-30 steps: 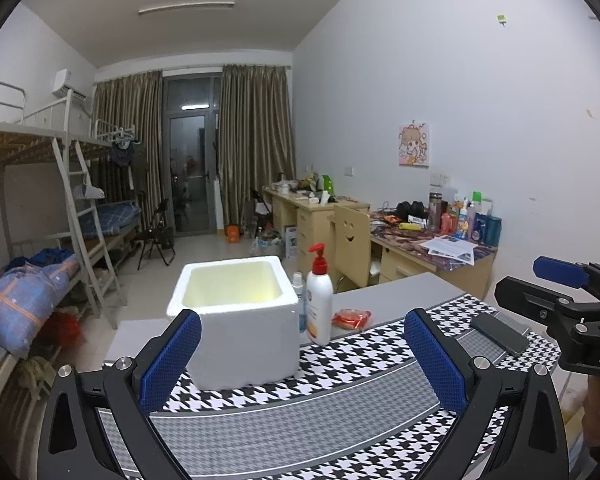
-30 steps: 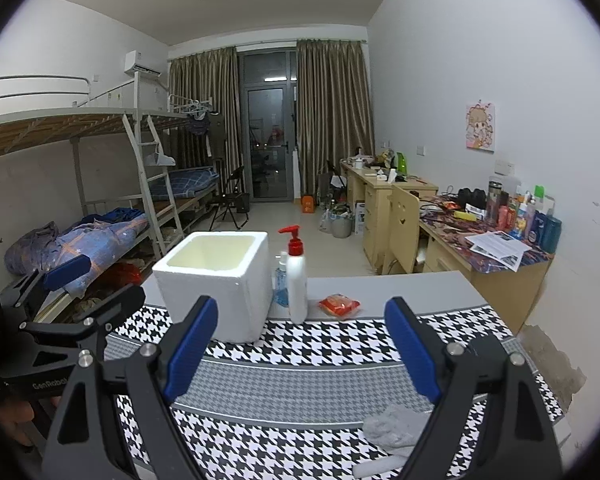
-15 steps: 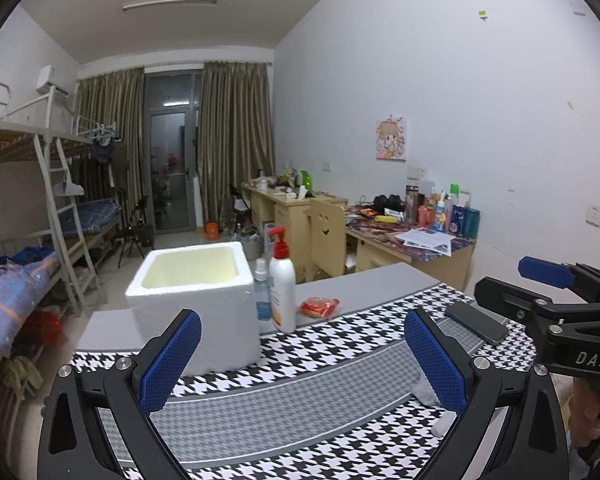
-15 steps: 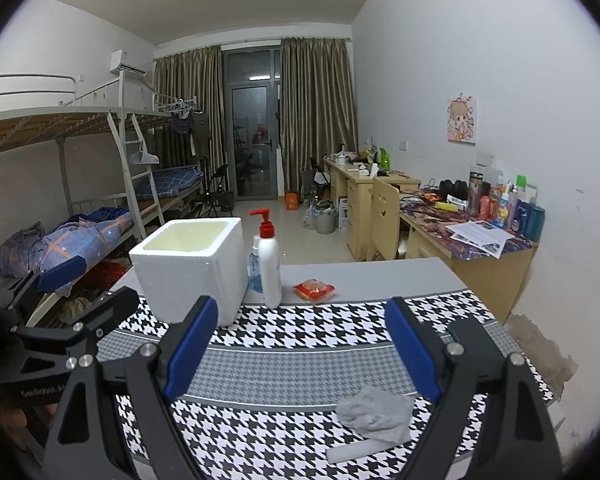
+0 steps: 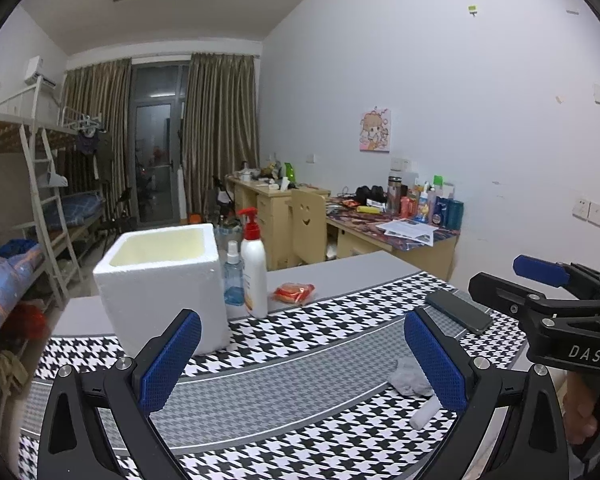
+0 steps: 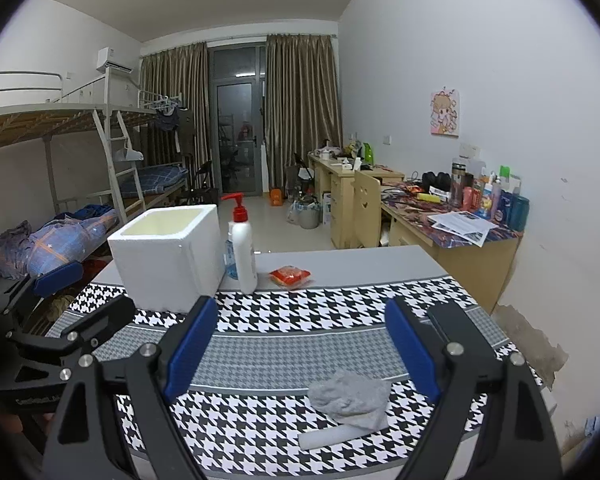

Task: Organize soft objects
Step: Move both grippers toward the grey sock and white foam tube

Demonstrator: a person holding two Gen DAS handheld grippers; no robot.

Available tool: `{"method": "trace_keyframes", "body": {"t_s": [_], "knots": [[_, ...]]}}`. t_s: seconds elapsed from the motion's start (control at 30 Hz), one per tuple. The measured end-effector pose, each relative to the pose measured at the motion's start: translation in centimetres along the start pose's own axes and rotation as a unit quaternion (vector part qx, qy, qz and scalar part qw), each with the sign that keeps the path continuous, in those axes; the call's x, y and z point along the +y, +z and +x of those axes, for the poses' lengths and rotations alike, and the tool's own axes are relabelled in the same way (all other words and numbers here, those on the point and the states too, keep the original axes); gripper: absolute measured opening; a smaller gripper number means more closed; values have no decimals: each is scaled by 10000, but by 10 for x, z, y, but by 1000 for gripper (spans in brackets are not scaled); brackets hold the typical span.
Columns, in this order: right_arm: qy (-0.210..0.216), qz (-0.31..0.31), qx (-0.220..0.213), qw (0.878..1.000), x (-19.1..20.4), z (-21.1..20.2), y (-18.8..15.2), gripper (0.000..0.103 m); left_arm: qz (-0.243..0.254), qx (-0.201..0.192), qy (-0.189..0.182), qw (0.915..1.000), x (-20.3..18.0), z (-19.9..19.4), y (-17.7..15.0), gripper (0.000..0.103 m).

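crumpled grey cloth [image 6: 350,398] lies touching a white roll [image 6: 332,435] on the houndstooth mat.

1 foam box [image 6: 168,258], 2 bottles [image 6: 242,250], 1 red packet [image 6: 291,276], 1 phone [image 5: 458,311], 1 grey cloth [image 6: 350,398], maybe 1 white roll [image 6: 332,436] beneath it.

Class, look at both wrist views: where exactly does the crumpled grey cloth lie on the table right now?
The grey cloth lies near the table's front right, on the houndstooth mat, touching a white roll in front of it, with the dark phone farther back.
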State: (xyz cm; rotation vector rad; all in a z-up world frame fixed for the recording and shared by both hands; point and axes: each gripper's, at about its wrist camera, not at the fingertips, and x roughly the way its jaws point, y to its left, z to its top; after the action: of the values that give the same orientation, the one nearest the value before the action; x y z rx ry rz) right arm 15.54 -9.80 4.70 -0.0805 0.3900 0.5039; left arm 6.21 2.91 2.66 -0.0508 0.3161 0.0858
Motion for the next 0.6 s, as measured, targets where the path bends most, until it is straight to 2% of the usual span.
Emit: {"method": "trace_keyframes", "body": {"t_s": [0.6], "knots": [[-304,103,188,9993,-31,-1,-22,89,163,241,-248,9993,-33,20,-22,102]]}}
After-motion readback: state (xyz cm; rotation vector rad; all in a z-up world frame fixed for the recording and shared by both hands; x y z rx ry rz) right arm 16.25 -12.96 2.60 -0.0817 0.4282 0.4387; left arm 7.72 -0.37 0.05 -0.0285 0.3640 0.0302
